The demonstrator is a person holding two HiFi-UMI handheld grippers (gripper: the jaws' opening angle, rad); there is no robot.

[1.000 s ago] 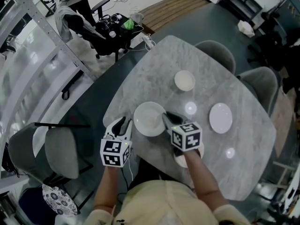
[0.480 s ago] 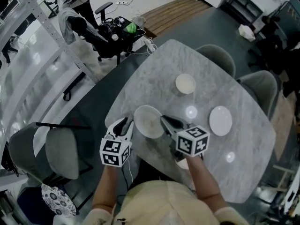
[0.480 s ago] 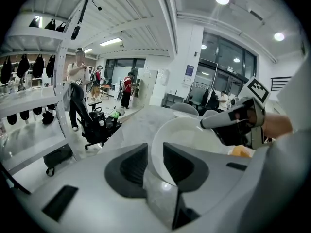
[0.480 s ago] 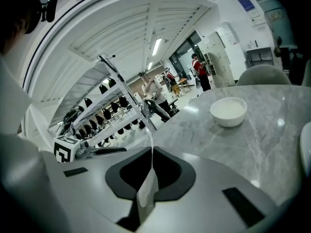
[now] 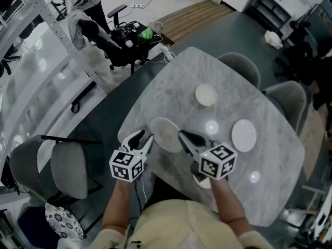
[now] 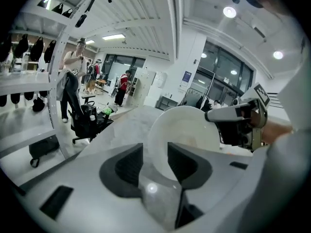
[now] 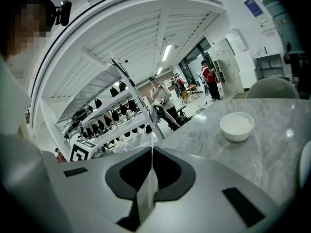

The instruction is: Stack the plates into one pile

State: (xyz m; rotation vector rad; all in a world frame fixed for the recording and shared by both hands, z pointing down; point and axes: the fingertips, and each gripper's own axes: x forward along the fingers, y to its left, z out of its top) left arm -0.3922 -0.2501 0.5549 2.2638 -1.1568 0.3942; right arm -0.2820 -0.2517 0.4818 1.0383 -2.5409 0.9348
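A pale grey marble table [image 5: 171, 82] with rounded corners is seen from above, the person seated at its 6 o'clock edge. Taking the tabletop as a clock face, a white round plate [image 5: 164, 133] sits near 9 o'clock, tilted with one edge raised off the marble. The right gripper [image 5: 182, 135], topped by a cube of black and white square markers, reaches in from 6 o'clock. It grips the plate's rim on the side toward the table's centre. Its jaws have just been closing and are now clamped on that rim. In the right gripper view the plate appears edge-on as a thin white sliver pinched between the dark pads.

The left gripper [image 5: 143, 140] sits just beside the plate's outer edge, toward 8 o'clock. Its jaws have just been opening and now stand apart. In the left gripper view the plate's near rim shows in the gap between them, and the pads do not press on it.

A small white bowl [image 5: 206, 95] stands at 12 o'clock, well apart from the held plate. A second flat white plate [image 5: 244, 134] lies at 3 o'clock. Grey padded chairs [image 5: 244, 64] stand around the table on a dark floor.
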